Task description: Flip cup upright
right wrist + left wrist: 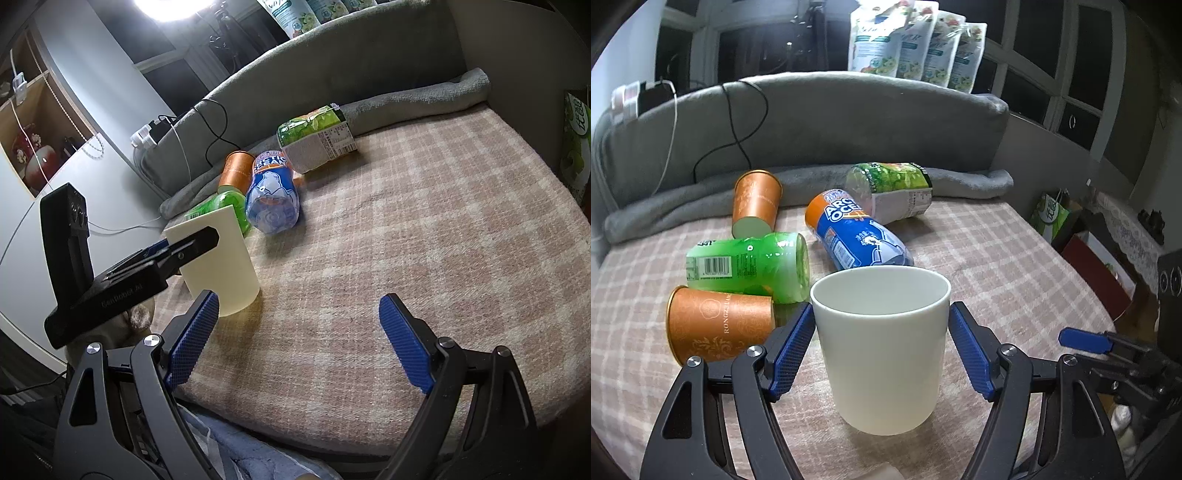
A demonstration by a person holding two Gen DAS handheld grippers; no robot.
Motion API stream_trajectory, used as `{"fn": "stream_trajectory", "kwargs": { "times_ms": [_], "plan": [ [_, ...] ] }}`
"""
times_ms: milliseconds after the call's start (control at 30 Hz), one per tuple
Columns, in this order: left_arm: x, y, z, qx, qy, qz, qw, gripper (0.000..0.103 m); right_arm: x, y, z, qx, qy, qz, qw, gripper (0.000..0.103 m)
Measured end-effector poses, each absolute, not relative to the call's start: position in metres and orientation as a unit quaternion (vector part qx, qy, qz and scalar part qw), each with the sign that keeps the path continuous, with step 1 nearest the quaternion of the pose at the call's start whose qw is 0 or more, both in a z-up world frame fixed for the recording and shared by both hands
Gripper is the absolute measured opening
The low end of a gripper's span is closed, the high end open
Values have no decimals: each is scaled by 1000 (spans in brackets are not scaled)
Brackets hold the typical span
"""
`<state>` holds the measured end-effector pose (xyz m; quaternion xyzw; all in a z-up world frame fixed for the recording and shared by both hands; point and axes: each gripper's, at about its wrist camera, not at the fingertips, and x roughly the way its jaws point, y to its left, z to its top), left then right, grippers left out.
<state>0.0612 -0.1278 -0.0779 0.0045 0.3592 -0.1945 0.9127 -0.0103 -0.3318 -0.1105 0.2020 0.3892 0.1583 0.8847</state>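
White cup (882,350) stands upright, mouth up, on the plaid-covered bed (1015,266), between the blue pads of the left gripper (881,345); fingers (790,350) spread, flanking the wall near the rim, contact not resolvable; right gripper (297,341) released, fingers wide apart over bare plaid just right of the cup. Behind the cup, all on their sides: orange paper cup (720,328) at left, green bottle (750,266), blue-and-orange bottle (853,232), second orange paper cup (755,208), green-labelled bottle (894,190); grey rolled blanket (960,182) farthest.
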Motion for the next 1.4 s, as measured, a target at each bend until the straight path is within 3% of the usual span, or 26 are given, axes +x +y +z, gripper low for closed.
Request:
{"fn": "stream_trajectory", "kwargs": {
  "times_ms": [867, 1400],
  "plan": [
    [31, -111, -76, -4, 389, -234, 891, 74, -13, -315, -98, 189, 379, 175, 889, 91],
    [17, -103, -67, -7, 391, -250, 886, 81, -17, -309, -87, 172, 365, 180, 897, 91]
  ]
}}
